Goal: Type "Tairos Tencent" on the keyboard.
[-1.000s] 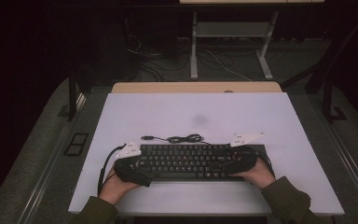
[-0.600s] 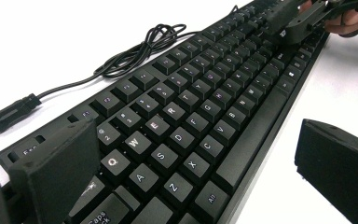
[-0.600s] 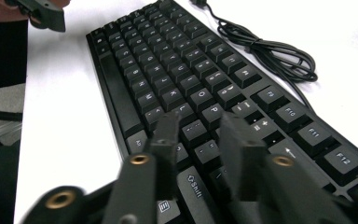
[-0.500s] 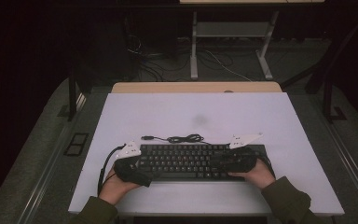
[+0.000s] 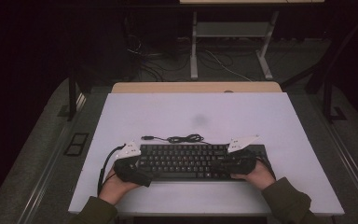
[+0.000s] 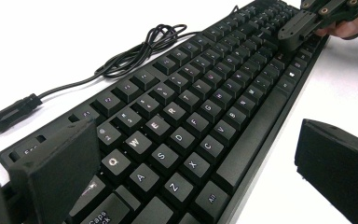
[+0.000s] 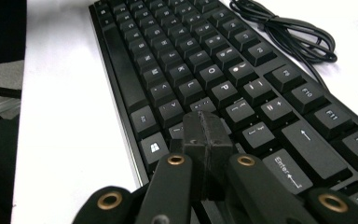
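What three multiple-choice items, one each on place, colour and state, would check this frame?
1. Where does the coiled cable lie?
A. on the keys
B. on the table beyond the keyboard's far edge
C. on the floor

2. What colour is the keyboard?
A. white
B. black
C. red

3. How do the jaws of the two grippers stand?
A. left open, right shut
B. both open
C. left shut, right open

Answers:
1 B: the high view shows the cable on the table past the keyboard's far edge.
2 B: keys and frame are black in all views.
3 A: the left gripper has its jaws spread across the keyboard's end; the right gripper has its jaws pressed together over the keys.
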The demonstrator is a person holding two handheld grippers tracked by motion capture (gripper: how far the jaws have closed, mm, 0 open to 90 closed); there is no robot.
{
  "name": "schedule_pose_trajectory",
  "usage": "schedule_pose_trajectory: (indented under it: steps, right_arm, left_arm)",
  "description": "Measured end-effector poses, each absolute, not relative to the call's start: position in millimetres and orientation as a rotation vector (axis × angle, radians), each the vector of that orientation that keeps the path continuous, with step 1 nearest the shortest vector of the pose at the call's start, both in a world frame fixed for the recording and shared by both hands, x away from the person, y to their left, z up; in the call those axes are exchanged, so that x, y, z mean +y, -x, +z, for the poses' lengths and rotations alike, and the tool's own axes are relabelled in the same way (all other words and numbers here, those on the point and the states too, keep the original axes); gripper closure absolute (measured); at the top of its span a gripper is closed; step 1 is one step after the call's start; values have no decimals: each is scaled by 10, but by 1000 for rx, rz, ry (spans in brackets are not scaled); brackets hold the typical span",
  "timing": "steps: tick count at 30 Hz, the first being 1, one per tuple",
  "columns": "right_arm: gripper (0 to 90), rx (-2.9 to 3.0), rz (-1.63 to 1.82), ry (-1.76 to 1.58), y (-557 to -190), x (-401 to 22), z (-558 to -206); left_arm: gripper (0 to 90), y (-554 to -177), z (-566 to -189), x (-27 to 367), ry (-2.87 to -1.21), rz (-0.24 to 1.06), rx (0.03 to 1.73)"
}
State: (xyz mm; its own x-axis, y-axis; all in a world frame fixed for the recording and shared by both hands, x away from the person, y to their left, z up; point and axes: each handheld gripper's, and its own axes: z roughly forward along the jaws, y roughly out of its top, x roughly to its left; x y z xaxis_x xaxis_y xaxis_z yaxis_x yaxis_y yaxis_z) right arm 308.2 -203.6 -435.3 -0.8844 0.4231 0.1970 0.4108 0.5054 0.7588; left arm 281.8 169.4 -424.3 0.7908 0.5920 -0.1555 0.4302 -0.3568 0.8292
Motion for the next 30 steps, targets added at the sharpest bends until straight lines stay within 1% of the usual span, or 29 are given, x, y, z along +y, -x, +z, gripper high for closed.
schedule_pose_trajectory:
  steps: [30]
  right_arm:
    - [892, 2751, 1277, -727, -3079, -2028, -4399]
  left_arm:
    - [0, -2826, -4238, 1694, -2002, 214, 765]
